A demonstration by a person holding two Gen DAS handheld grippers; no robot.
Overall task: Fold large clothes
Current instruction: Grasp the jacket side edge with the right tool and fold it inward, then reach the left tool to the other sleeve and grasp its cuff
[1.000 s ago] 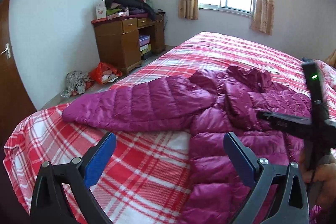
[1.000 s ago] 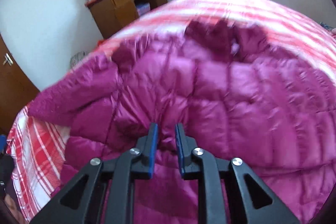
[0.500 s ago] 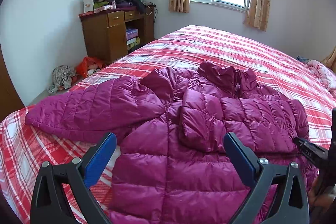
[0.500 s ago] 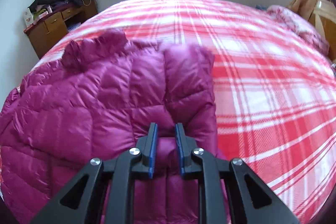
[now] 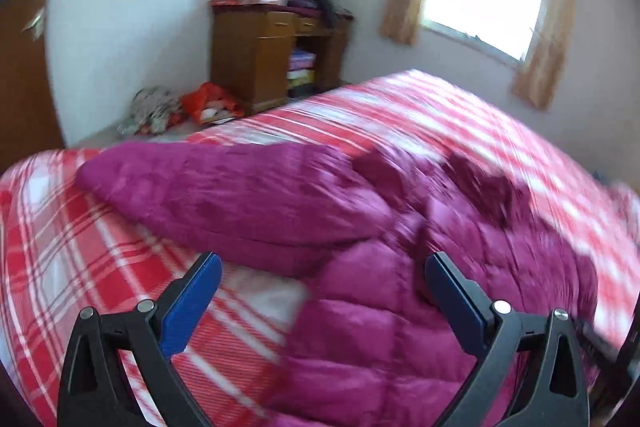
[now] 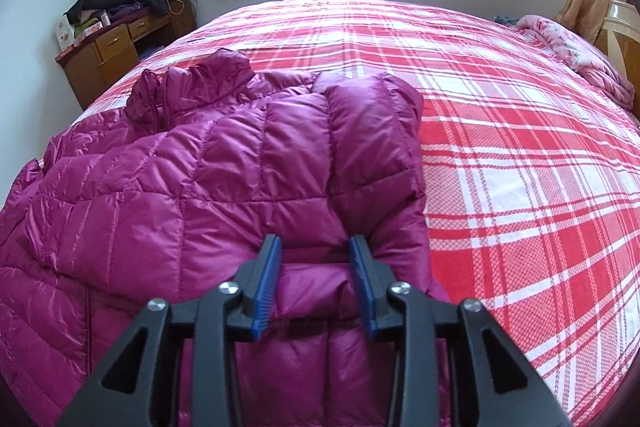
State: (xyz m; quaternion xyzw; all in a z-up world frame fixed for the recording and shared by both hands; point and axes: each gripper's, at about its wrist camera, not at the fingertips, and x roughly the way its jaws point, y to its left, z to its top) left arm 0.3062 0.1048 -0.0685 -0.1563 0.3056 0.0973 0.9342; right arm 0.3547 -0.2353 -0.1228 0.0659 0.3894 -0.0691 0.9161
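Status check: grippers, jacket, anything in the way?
Right gripper just opening, folded sleeve between. Left gripper open, empty. Jacket on bed. Nothing in the way.

The left wrist view is motion-blurred, smearing the jacket point(image 5: 360, 227); its hem runs off the bottom edge.

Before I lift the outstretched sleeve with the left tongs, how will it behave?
Probably floppy: the sleeve lies limp on the bed, so it should drape from wherever it is pinched. Likely light for its bulk, given the puffy quilting on the jacket. The glossy shell may slip, so grip deep.
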